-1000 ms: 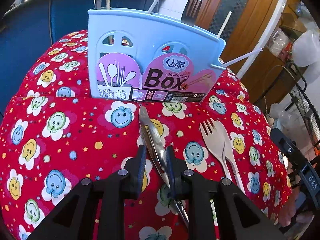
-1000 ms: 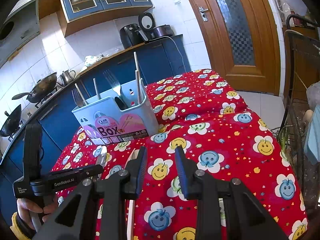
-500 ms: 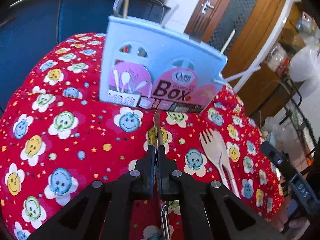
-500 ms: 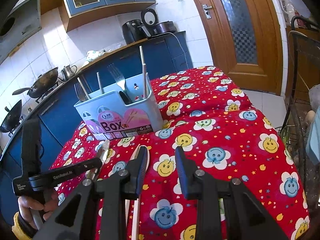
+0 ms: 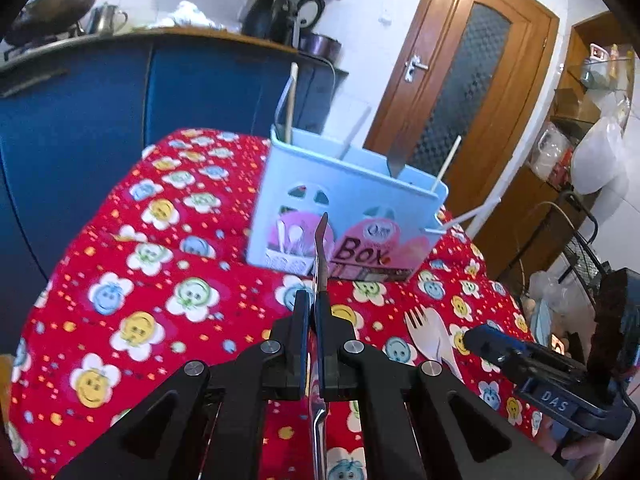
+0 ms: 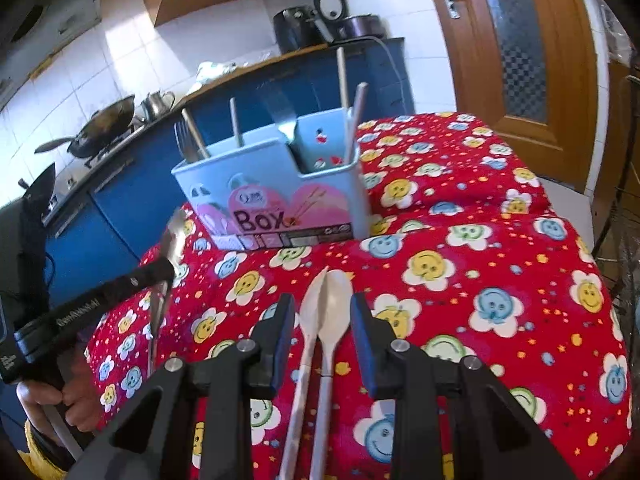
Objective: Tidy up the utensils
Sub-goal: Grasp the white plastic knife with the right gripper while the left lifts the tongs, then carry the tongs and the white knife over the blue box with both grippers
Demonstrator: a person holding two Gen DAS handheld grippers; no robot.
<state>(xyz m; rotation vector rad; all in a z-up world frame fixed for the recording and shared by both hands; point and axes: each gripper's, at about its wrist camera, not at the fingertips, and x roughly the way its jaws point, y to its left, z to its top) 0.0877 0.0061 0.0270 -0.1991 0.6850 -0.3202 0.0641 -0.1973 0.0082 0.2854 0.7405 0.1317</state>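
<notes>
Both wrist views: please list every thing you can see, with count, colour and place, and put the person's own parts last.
Utensil box: one, light blue with a pink label, on the table's far side, holding forks and chopsticks.
Tablecloth: one, red with smiley flowers, covering the table.
Metal utensil: one, silver, clamped edge-on in the left gripper.
Plastic fork and spoon: one each, cream, side by side on the cloth.
Wok: one, dark, on the stove.
Door: one, brown wood.
Left gripper: black, shut.
Right gripper: black, open over the cream pair.
Hand: one, holding the left gripper.
</notes>
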